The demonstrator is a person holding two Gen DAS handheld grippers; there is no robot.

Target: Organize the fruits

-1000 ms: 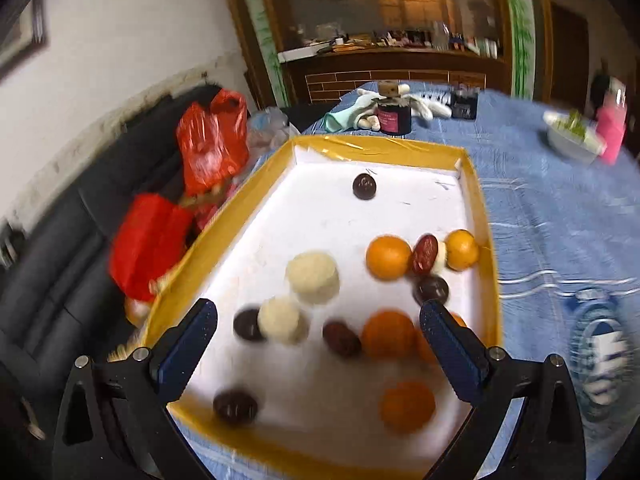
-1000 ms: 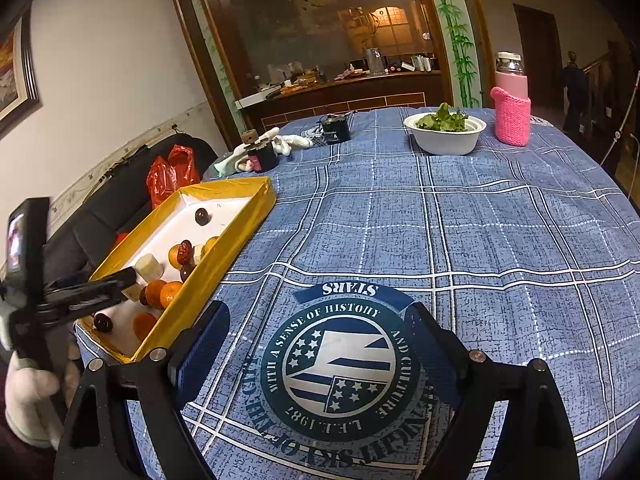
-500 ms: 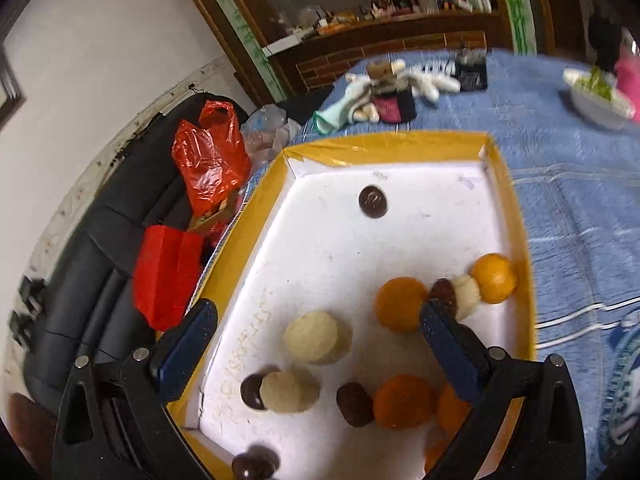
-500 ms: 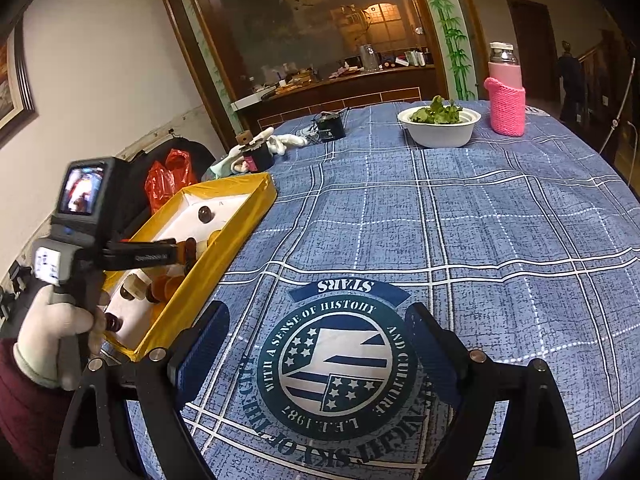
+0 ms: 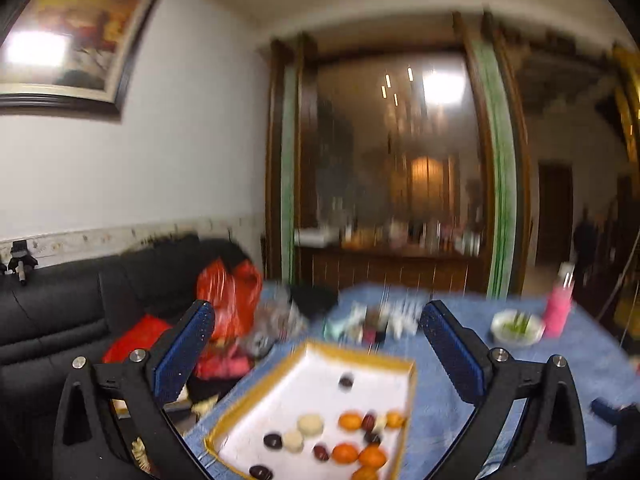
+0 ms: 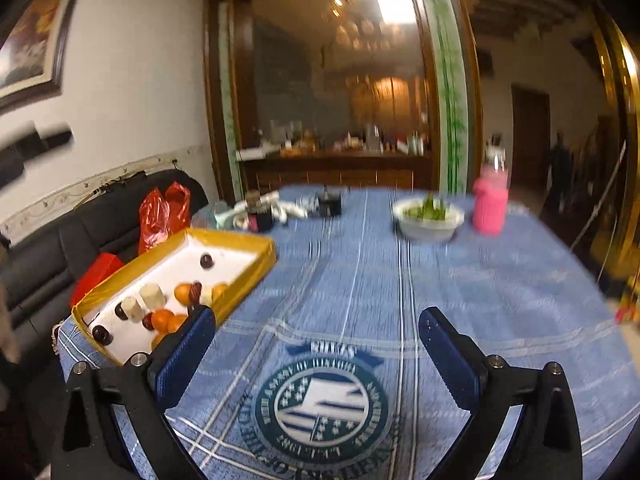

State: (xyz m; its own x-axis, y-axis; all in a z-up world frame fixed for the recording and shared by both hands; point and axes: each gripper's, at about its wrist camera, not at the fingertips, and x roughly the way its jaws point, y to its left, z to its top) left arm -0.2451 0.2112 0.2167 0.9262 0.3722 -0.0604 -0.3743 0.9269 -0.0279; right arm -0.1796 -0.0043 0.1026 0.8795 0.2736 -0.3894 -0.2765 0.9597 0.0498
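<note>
Both hand-held grippers gape empty; fruit tray lies below-ahead of left hand-held gripper, the nearer one, right hand-held gripper sits off to its side.

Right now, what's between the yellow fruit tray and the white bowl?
Only bare blue tablecloth lies between the yellow fruit tray and white bowl, seen in the right wrist view.
</note>
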